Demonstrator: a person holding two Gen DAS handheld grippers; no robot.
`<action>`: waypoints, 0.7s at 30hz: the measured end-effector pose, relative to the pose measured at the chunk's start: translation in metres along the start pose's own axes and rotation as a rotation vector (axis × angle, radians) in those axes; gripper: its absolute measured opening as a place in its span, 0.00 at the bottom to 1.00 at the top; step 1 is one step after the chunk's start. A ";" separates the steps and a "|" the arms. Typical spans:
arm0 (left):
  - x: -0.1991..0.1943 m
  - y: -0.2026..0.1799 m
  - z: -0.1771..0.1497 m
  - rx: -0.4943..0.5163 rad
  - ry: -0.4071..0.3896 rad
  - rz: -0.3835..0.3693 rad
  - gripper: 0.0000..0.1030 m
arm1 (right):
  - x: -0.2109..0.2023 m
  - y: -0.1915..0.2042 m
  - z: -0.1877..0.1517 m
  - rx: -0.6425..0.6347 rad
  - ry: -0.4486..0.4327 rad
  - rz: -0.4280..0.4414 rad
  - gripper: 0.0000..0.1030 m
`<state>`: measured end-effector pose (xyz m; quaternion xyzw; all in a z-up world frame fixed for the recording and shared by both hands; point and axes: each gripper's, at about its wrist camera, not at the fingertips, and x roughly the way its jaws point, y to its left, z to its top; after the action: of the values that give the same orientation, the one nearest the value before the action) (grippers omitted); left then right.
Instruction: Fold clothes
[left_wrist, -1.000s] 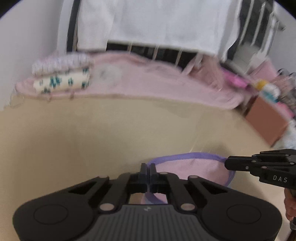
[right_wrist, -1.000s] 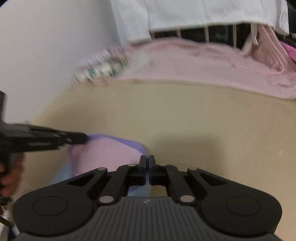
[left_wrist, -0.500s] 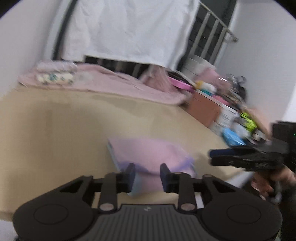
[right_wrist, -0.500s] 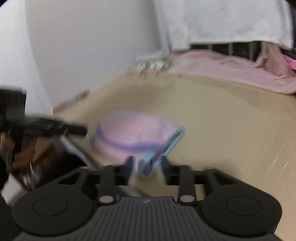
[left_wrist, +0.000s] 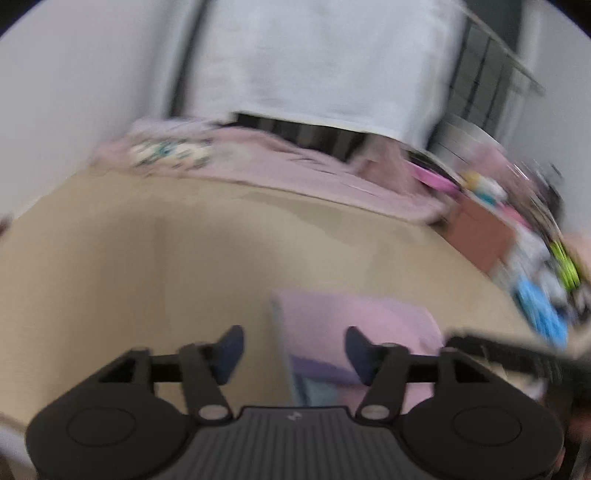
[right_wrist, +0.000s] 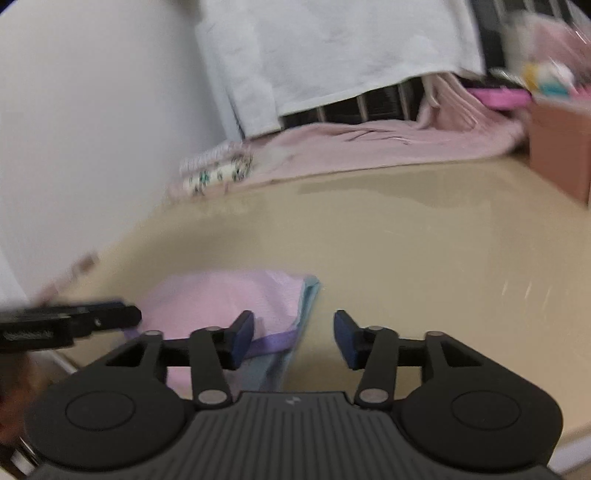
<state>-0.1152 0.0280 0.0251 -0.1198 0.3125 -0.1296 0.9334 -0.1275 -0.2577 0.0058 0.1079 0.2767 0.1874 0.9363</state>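
Note:
A small pink garment (left_wrist: 354, 325) with purple trim and a light blue edge lies folded on the beige surface (left_wrist: 147, 266). My left gripper (left_wrist: 293, 350) hovers at its near left corner, jaws opening, the pads clear of the cloth. In the right wrist view the same pink garment (right_wrist: 221, 299) lies at lower left. My right gripper (right_wrist: 293, 338) stands at its right edge, jaws opening, with only the blue edge below the gap. The other gripper's black finger (right_wrist: 74, 321) pokes in from the left there, and a black finger (left_wrist: 498, 350) enters from the right in the left view.
A pink blanket (left_wrist: 314, 173) and a patterned folded cloth (left_wrist: 166, 151) lie along the far edge. White fabric (left_wrist: 314, 62) hangs over a dark rail behind. A brown box (left_wrist: 480, 236) and cluttered items stand at the right. A white wall (right_wrist: 92, 110) is at left.
Both grippers were shut on the pink garment; they carried it across the surface, laid it down folded and let go. Both now stand apart from the cloth.

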 end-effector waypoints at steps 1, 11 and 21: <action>0.004 0.001 0.005 -0.031 0.016 0.009 0.60 | 0.002 0.000 -0.001 0.015 -0.006 0.027 0.57; 0.033 -0.032 -0.003 0.112 0.127 0.078 0.31 | 0.033 0.022 -0.017 -0.088 0.012 -0.064 0.56; 0.034 -0.039 -0.002 0.189 0.158 0.104 0.42 | 0.024 0.022 -0.005 -0.008 0.024 -0.036 0.56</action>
<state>-0.0970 -0.0195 0.0168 -0.0043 0.3774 -0.1190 0.9183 -0.1177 -0.2276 -0.0031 0.0969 0.2893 0.1728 0.9365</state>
